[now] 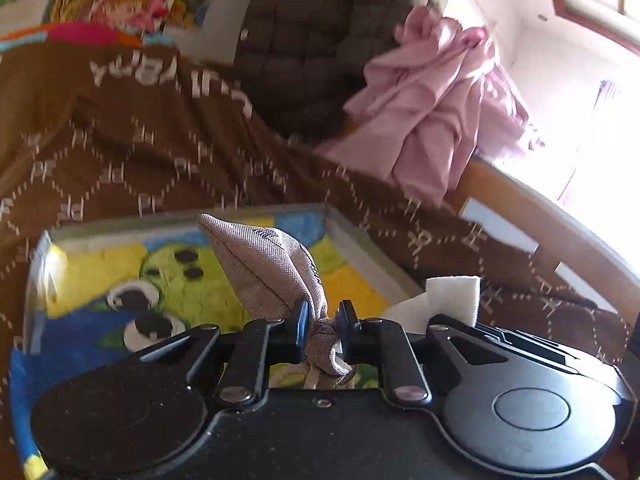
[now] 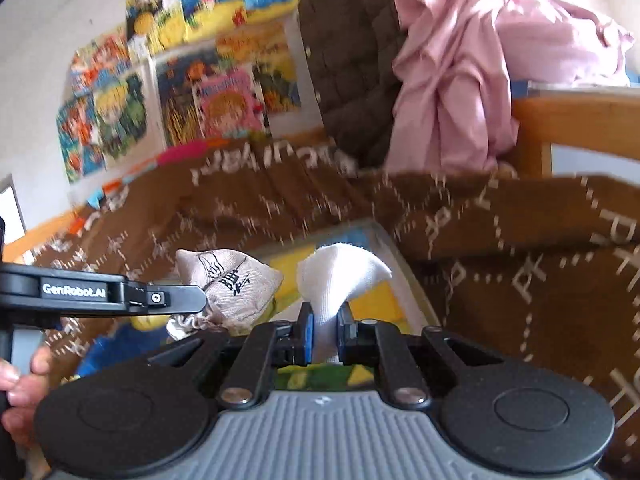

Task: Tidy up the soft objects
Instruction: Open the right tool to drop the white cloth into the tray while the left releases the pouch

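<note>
My left gripper is shut on the gathered neck of a beige woven pouch with a printed music motif, held over a clear box that has a colourful cartoon picture under it. In the right wrist view my right gripper is shut on a white cloth, whose free end fans out above the fingers. The same beige pouch hangs just left of it, with the left gripper's black finger reaching in from the left. The white cloth shows at the right in the left wrist view.
A brown patterned blanket covers the bed around the box. A dark quilted jacket and a pink garment hang over the wooden bed frame at the back. Colourful drawings cover the wall. A hand grips the left handle.
</note>
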